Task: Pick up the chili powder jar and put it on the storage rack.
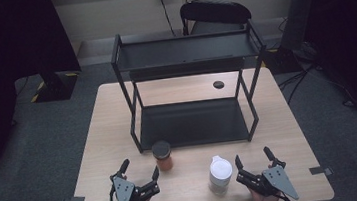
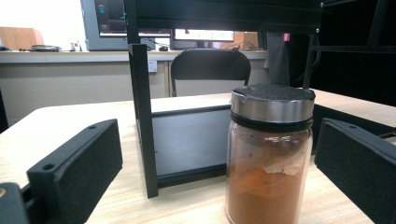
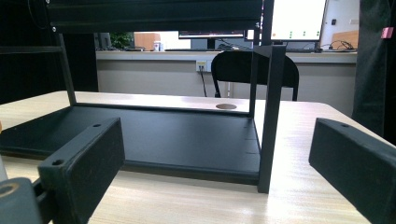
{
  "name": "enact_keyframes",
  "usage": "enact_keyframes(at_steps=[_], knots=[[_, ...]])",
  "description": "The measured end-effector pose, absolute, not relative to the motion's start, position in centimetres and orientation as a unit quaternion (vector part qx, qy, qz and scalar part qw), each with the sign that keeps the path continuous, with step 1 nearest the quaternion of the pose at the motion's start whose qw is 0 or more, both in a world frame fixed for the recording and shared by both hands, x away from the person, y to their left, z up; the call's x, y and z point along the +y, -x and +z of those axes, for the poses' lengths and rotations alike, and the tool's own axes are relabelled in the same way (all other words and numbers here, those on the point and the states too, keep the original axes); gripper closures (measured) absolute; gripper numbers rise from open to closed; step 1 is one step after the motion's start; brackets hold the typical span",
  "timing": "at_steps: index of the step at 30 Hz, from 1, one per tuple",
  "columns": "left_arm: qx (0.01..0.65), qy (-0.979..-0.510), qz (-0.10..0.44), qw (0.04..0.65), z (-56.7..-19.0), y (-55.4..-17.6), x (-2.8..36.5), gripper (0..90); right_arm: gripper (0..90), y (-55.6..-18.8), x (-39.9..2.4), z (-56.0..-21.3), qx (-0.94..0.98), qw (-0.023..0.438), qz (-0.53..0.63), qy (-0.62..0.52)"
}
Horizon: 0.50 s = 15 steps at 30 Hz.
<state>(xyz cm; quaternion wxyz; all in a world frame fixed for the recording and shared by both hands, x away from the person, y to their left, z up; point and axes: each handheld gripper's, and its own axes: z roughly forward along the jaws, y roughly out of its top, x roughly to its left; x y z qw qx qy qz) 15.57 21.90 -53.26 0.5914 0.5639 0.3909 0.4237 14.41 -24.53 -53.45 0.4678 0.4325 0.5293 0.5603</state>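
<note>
both hand-held grippers rest low on the tabletop (image 1: 119, 132), jaws spread wide and empty. left hand-held gripper (image 1: 139, 168) faces the spice jar (image 1: 162, 155); right hand-held gripper (image 1: 253, 157) sits just beside the white bottle (image 1: 220, 175).

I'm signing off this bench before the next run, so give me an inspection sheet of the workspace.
Surface: light wood table, hole near the far edge.
Job's things: spice jar of orange powder with dark lid; white bottle; both upright, in front of the black two-tier rack.
Clutter: nothing seen.
Grippers: left claw open, beside the jar; right claw open, beside the bottle; neither touching.
Cables: wall-socket cable; floor cables at right.
Surroundings: black chair, grey carpet.
</note>
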Motion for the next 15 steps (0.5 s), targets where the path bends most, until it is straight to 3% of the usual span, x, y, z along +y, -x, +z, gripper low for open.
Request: enact_keyframes(at_steps=[15], knots=[[0.385, -0.569, 0.418, 0.595, -53.23, -15.82, 22.16, 0.0, 2.0, -14.4, -24.43, -53.46, 0.528, 0.469, 0.559, -0.434]])
